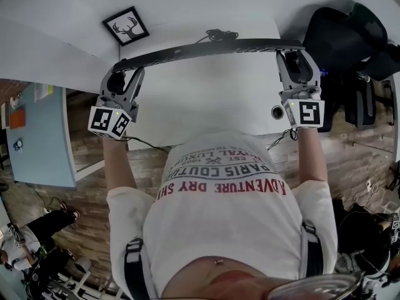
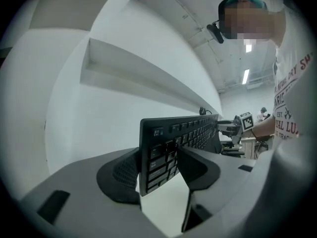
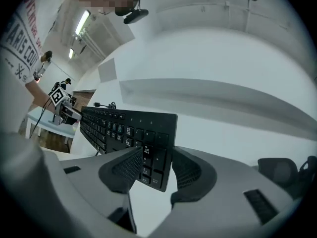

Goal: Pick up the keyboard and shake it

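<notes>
A black keyboard hangs in the air above the white table, turned on its edge with the keys facing me. My left gripper is shut on its left end, and my right gripper is shut on its right end. In the left gripper view the keyboard stands upright between the two pads of the left gripper. The right gripper view shows the number-pad end of the keyboard clamped in the right gripper. Its cable is bunched at the far edge.
A framed deer picture lies on the table at the far left. A black office chair stands to the right. A light blue table sits at the left, and another person is at the lower left.
</notes>
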The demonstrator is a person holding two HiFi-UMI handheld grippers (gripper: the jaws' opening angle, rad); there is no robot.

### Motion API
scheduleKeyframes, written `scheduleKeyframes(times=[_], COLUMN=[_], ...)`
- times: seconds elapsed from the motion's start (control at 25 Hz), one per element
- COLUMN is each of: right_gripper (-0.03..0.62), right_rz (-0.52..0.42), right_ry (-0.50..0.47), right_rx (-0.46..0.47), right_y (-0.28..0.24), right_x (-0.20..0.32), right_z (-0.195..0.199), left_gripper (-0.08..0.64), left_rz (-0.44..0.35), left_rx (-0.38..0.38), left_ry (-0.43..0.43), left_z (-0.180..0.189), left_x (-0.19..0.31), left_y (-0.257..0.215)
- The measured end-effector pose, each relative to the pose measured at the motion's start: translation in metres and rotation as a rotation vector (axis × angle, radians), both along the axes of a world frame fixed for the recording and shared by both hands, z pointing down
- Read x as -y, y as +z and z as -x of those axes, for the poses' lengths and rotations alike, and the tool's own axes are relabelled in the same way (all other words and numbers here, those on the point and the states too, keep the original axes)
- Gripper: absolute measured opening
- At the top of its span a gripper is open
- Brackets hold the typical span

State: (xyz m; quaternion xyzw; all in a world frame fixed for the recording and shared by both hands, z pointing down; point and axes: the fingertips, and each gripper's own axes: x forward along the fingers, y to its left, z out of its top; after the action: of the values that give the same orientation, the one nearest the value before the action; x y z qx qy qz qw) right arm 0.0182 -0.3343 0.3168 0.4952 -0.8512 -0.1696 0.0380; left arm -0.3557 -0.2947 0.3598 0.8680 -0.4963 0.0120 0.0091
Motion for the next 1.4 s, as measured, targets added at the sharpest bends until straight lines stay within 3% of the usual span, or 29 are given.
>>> scheduleKeyframes(times=[0.12,0.44,0.64,0.72,0.92,1.16,1.4], right_gripper=[0.198,0.198,0.198,0.198,0.198,0.195,0.193], right_rz=[0.054,0.098,0.093,0.089,0.137,0.317,0.365], right_ry=[0.004,-0.015,-0.006,-0.006,0.008,0.004,0.003], right_rx=[0.008,0.064,0.051,0.044,0.019,-0.006,0.019], right_y=[0.013,0.029,0.027,0.027,0.036,0.064,0.080], right_x=[0.013,0.029,0.034,0.036,0.038,0.036,0.019], right_z=[-0.017,-0.041,-0.043,-0.042,-0.033,-0.015,-0.001], left_gripper=[0.241,0.238,0.235,0.233,0.235,0.233,0.235], left_rz=[0.000,-0.105,-0.143,-0.137,-0.064,0.076,0.156], left_rx=[0.044,0.148,0.117,0.140,0.143,0.109,0.080], left_ry=[-0.020,-0.108,-0.147,-0.138,-0.096,-0.055,-0.026], left_z=[-0.017,-0.043,-0.052,-0.050,-0.039,-0.016,0.000], left_x=[-0.002,-0.019,-0.029,-0.027,-0.017,-0.003,0.007], left_y=[0.002,-0.010,-0.010,-0.005,0.011,0.032,0.046])
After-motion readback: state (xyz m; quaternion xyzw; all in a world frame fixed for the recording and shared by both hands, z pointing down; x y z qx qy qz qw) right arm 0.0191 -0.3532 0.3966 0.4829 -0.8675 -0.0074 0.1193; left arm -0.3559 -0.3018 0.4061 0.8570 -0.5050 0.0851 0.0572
